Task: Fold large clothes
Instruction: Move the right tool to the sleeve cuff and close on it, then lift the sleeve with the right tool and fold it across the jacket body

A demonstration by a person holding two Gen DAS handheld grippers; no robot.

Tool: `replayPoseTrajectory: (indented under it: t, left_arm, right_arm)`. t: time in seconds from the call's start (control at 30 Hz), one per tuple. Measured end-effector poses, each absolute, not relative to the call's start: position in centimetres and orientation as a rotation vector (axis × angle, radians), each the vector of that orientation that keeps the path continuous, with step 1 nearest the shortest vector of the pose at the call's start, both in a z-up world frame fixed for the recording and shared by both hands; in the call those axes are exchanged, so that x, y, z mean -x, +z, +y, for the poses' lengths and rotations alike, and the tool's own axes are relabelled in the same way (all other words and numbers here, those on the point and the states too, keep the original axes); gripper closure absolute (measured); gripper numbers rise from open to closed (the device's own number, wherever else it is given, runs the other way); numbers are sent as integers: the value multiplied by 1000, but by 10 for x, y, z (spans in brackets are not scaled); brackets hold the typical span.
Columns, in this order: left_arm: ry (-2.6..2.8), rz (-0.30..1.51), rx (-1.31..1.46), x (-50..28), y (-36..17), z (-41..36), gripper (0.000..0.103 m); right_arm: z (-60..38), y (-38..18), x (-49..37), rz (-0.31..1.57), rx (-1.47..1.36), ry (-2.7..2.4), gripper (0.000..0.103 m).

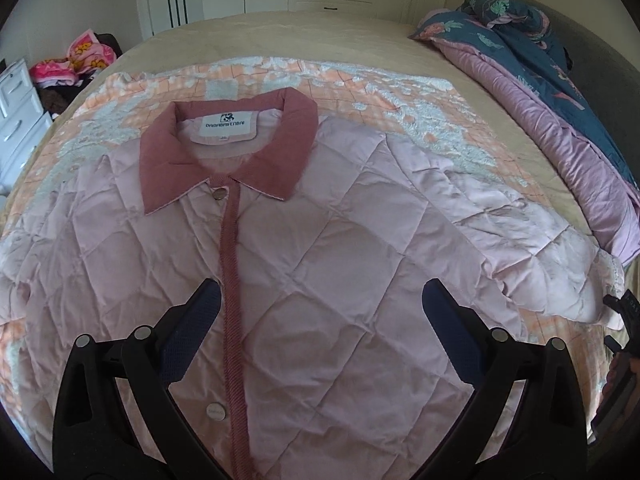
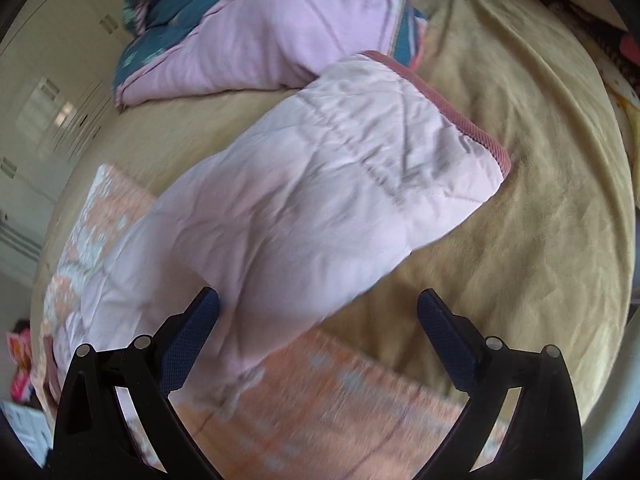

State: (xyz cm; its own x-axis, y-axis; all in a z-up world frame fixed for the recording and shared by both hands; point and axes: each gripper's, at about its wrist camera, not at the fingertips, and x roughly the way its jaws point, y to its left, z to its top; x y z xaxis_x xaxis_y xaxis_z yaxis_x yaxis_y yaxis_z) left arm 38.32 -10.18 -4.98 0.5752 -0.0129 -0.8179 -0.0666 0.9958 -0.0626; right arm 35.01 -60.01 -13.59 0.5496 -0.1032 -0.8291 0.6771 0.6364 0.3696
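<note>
Lying flat, front up, on the bed (image 1: 248,36), the quilted jacket (image 1: 320,240) is judged soft, puffy, light and slippery. Both the left gripper (image 1: 320,312) and right gripper (image 2: 318,312) are spread wide, holding nothing. The sleeve (image 2: 320,184), stretching toward 1 o'clock, is best pinched at its ribbed cuff (image 2: 472,124).

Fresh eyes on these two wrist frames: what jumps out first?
The pale pink quilted jacket dominates: spread front-up on a peach patterned blanket on the bed, dark pink collar toward the wardrobe. In the right wrist view its sleeve stretches out over the tan bedspread. The left gripper and right gripper are both open and hold nothing; a crumpled teal floral duvet lies alongside.
</note>
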Motion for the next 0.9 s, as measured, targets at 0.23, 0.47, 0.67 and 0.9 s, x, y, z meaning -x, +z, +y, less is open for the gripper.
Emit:
replayPoseTrajectory:
  t: [0.23, 0.47, 0.67, 0.9]
  left_arm:
    - [24, 982, 112, -394, -62, -96, 8]
    - [43, 957, 136, -391, -47, -77, 8]
    - [32, 906, 148, -382, -18, -63, 8]
    - [40, 853, 140, -371, 22, -42, 8]
  right_arm:
    - [-629, -139, -352, 724, -801, -583, 40]
    - [-611, -93, -337, 555, -702, -488, 78]
    - [-576, -38, -347, 492, -577, -384, 80]
    - [-527, 24, -356, 436, -462, -259, 81]
